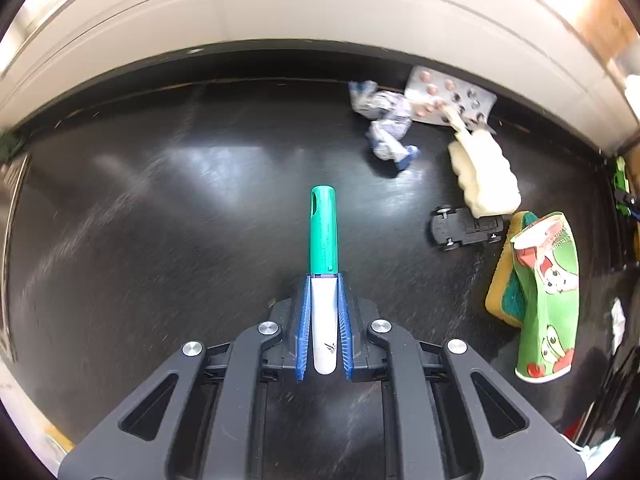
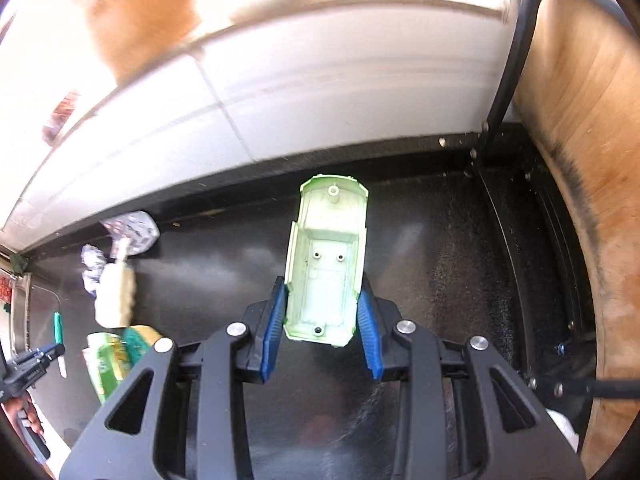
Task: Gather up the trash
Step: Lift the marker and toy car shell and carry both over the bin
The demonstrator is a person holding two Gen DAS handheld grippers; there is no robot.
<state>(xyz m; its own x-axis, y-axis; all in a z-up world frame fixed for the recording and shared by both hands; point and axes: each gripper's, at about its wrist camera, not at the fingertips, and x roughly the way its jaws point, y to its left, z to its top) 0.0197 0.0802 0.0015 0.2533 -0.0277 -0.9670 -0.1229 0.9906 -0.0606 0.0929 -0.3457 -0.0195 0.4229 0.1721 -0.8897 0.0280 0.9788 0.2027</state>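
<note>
Clamped between the blue pads of the left gripper (image 1: 324, 280) is a pen (image 1: 323, 264) with a white barrel and a green cap; the pads press the barrel on both sides, and the cap juts forward past the fingertips, clear of the dark floor (image 1: 160, 220). Gripping the barrel rather than the cap likely keeps the pen from pulling apart as it is carried.

Moving right in the left wrist view, the rest of the litter lies together near the white skirting. A crumpled white and blue wrapper (image 1: 386, 128) sits just beside a foil pill blister (image 1: 450, 98), and a pale foam piece (image 1: 484, 176) touches the blister's near edge. Below it a black toy car chassis (image 1: 466, 229) lies wheels-up, near a yellow-green sponge (image 1: 506, 280) on which a crushed green paper cup (image 1: 548, 300) leans.

Further right, the right gripper (image 2: 322, 300) is closed on a pale green toy car shell (image 2: 326, 256), hollow side toward the camera, its pads squeezing the two long side walls. Holding it across the narrow width probably gives the firmest hold on a thin shell. It too hangs above the floor.

Judging from this, both hands are loaded and a bin is the next stop; none shows in either view.
</note>
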